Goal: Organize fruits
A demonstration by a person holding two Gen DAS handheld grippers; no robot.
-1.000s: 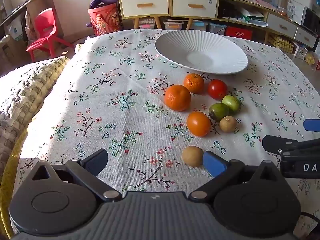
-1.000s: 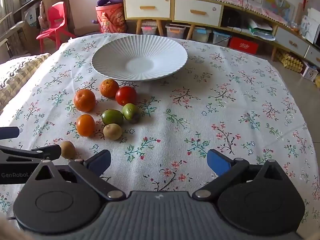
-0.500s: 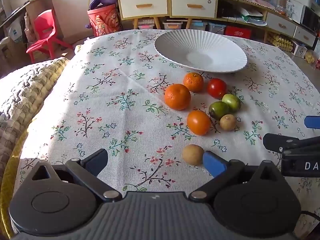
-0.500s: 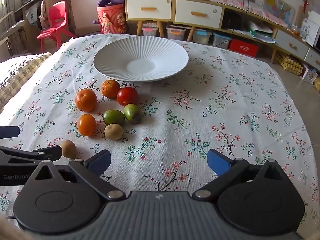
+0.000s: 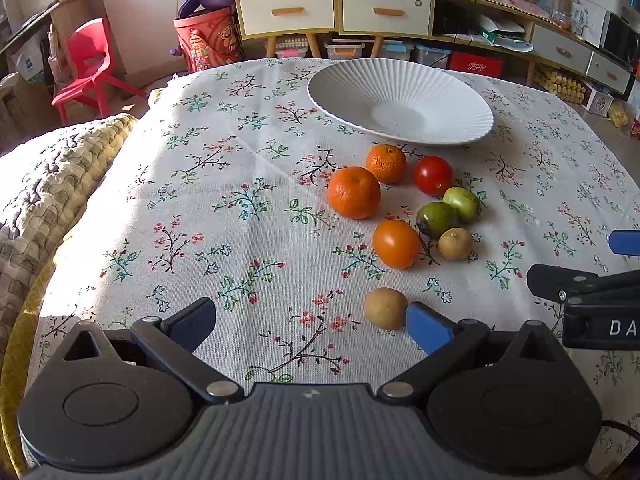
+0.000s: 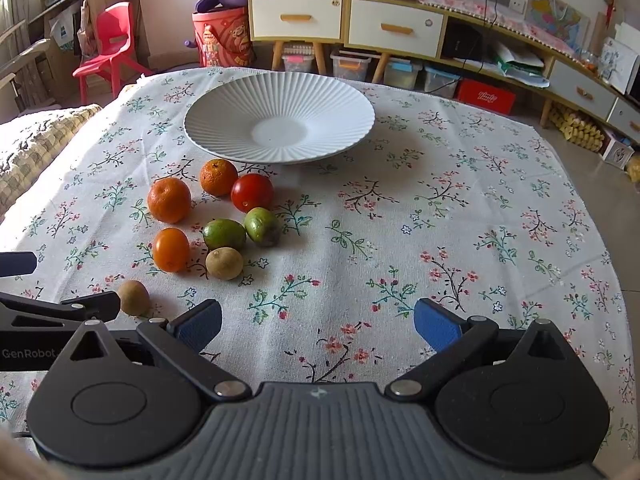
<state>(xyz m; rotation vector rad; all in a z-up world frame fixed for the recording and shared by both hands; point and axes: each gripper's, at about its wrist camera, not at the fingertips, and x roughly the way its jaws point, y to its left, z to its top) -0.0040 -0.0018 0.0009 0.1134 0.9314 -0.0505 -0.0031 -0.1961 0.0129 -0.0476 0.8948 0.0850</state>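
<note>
A white ribbed plate (image 5: 344,88) (image 6: 224,120) stands empty at the far middle of the flowered tablecloth. In front of it lie several fruits: two tangerines (image 5: 354,198) (image 6: 169,199), a red tomato (image 5: 433,175) (image 6: 252,193), an orange tomato (image 5: 396,244) (image 6: 171,249), two green fruits (image 5: 436,219) (image 6: 224,234) and two brown kiwis (image 5: 385,308) (image 6: 133,297). My left gripper (image 5: 310,326) is open and empty, its right finger beside the nearest kiwi. My right gripper (image 6: 318,326) is open and empty, to the right of the fruits.
A knitted cushion (image 5: 44,184) lies off the table's left edge. Drawers (image 5: 336,12), a red chair (image 5: 86,64) and storage boxes stand beyond the far edge. Bare cloth lies right of the fruits (image 6: 460,208).
Both grippers have crept slightly forward toward the fruits and plate. Nothing was taken hold of; both stay open.
</note>
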